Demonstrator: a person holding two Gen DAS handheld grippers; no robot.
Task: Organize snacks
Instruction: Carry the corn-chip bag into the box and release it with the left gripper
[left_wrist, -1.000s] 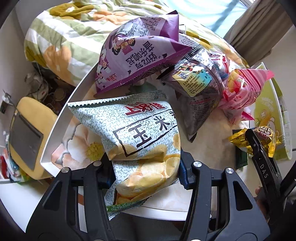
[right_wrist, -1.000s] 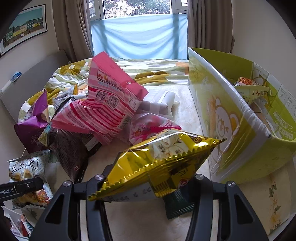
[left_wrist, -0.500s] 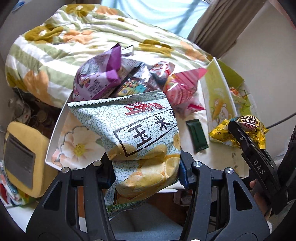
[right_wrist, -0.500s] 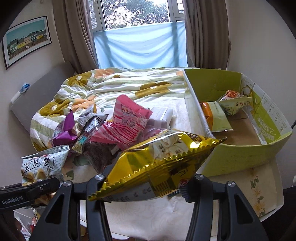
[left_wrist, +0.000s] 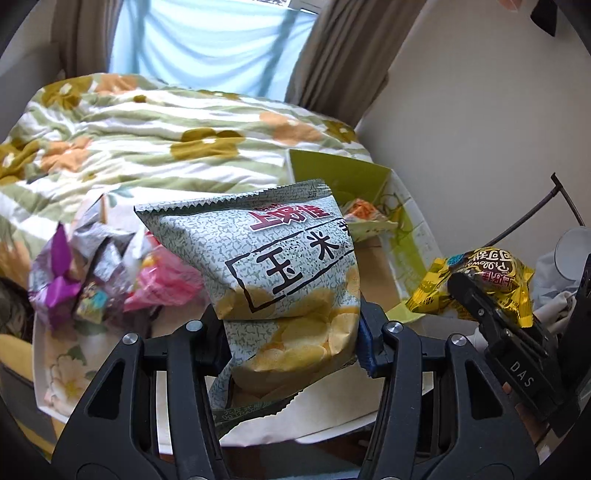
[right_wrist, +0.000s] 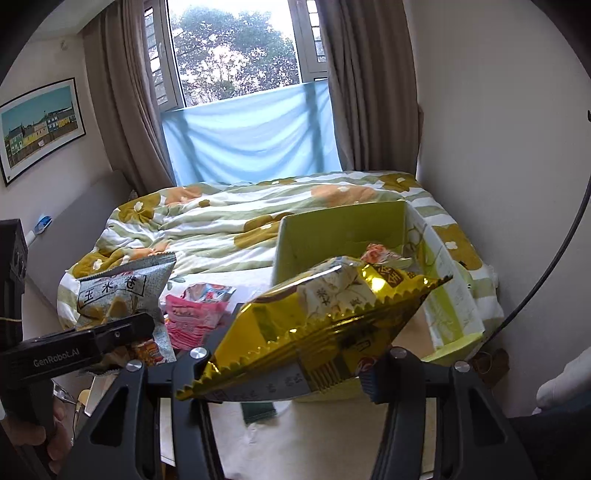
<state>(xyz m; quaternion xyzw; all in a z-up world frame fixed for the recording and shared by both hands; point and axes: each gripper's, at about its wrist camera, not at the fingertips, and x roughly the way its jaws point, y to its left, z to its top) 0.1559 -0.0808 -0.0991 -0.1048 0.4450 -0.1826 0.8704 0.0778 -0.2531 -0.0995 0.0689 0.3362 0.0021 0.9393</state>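
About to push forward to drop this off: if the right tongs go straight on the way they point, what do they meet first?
Most likely the green box: the right tongs, shut on the gold snack bag, point at its near wall. Depth is unclear.

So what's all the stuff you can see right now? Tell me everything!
corn chip bag: 1, grey-green, in the left claw
gold bag: 1, gold, in the right claw
box: 1, green, open, on the table's right side
snacks in box: at least 1, orange and white
snack pile: several, purple, pink, dark, on the table's left
green packet: 1, dark green, flat on the table
table: 1, white, flowered
bed quilt: 1, flowered, behind the table
curtains: 2, brown, beside the window
picture: 1, on the left wall
left claw: 1, black, shut on the corn chip bag
right claw: 1, black, shut on the gold bag
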